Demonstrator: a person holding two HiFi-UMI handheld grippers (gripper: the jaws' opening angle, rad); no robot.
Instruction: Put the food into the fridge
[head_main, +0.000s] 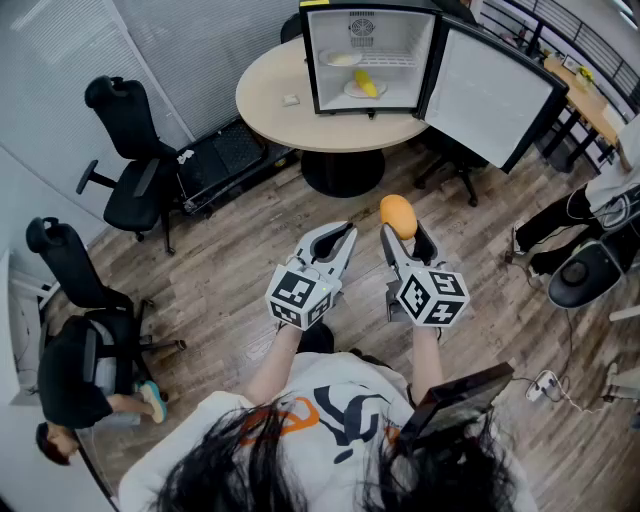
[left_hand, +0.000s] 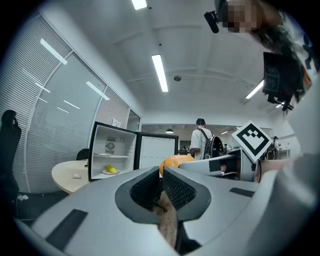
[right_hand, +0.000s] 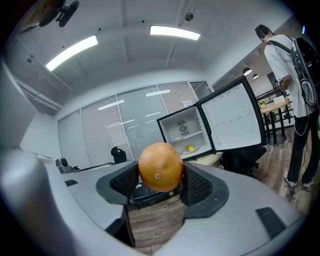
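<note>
The orange (head_main: 398, 215) is pinched between the tips of the right gripper (head_main: 405, 238), held over the wood floor (head_main: 230, 270). It is close to round, so no long axis shows. In the right gripper view its small stem dimple faces back along the jaws, toward the camera. The jaws stand wide, their ribbed pads pressed on its two sides.

At 9 o'clock, just beside it, is the left gripper (head_main: 343, 233). Its jaws are drawn together with nothing between them. Each gripper carries a cube of black-and-white square markers – patterns only, no words.

At 12 o'clock from the orange, well apart, the fridge (head_main: 311, 60) stands open on a round table (head_main: 270, 95). Its door (head_main: 490, 90) swings out toward 2 o'clock. Inside, a yellow piece of food (head_main: 367, 85) lies on a plate (head_main: 350, 92) on the bottom level, and a second plate (head_main: 342, 59) sits on the shelf above. A small label on the fridge's top edge is too small to read.

A small white object (head_main: 291, 100) lies on the table at the fridge's 9 o'clock. Black office chairs (head_main: 130, 150) stand toward 9 and 10 o'clock – a seated person (head_main: 70, 385) is at 8 o'clock.
</note>
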